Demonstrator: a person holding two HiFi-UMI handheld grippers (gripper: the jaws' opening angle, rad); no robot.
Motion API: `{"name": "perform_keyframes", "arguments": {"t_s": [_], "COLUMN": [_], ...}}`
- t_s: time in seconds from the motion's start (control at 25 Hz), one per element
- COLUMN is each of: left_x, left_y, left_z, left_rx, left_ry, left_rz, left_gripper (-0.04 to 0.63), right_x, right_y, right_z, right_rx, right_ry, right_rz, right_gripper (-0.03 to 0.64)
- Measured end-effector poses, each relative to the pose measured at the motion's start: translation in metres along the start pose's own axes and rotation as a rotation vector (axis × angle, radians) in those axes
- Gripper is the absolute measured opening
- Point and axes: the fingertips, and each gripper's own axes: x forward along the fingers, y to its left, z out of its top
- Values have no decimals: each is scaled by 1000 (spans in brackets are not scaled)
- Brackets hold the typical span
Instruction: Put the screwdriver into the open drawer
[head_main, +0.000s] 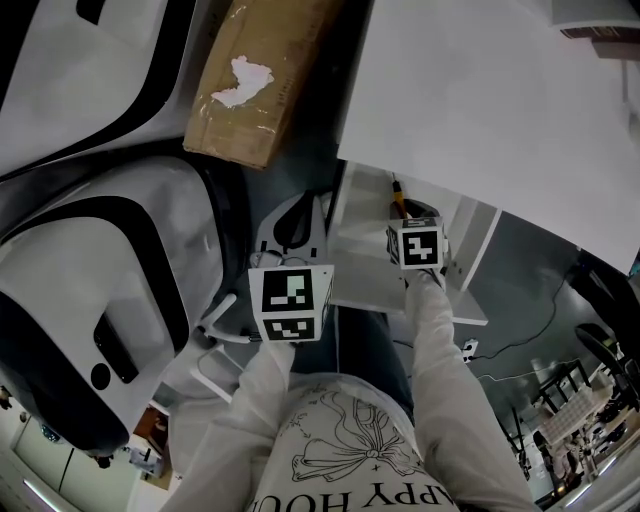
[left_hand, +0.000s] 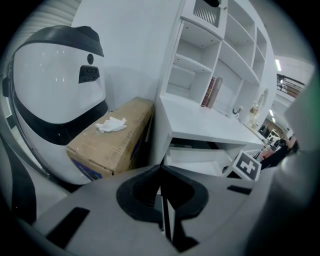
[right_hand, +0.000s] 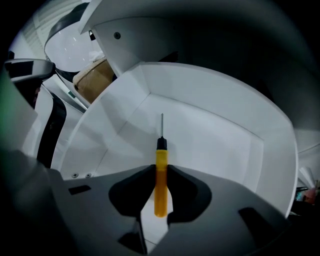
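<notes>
My right gripper (right_hand: 160, 170) is shut on the yellow handle of the screwdriver (right_hand: 160, 180). Its thin metal shaft points down into the open white drawer (right_hand: 225, 135), hanging over the drawer's bare floor. In the head view the right gripper (head_main: 415, 245) hangs over the drawer (head_main: 365, 255), and the screwdriver's tip end (head_main: 399, 200) sticks out beyond its marker cube. My left gripper (head_main: 290, 300) is held lower left of the drawer. Its jaws (left_hand: 161, 167) are shut with nothing between them. The drawer (left_hand: 200, 156) lies to its right, under the desk top.
A cardboard box (head_main: 255, 80) with a crumpled white tissue (left_hand: 112, 125) stands left of the desk. A large white-and-black rounded machine (head_main: 90, 280) fills the left side. White shelves (left_hand: 220, 60) rise above the desk top (head_main: 480, 100).
</notes>
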Motion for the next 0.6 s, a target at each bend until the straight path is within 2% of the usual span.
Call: {"name": "perform_keyframes", "arguments": {"t_s": [0.36,0.44,0.6], "left_x": [2,0,-9], "left_y": [4,2,-1], "left_z": [-4,-3,3], "left_rx": [-4,-3,0], "left_ry": [3,-3,-20], "left_rz": [7,8,14], "left_gripper": [6,6,6], "right_x": [5,0,-27], "right_y": [-1,-1,-1], "right_z": [3,6,17], "right_rx": [-2,-4,-3], "right_ry": [-4,-21,-82], "right_rz": [1,2,-12], "right_gripper": [86,119,112]}}
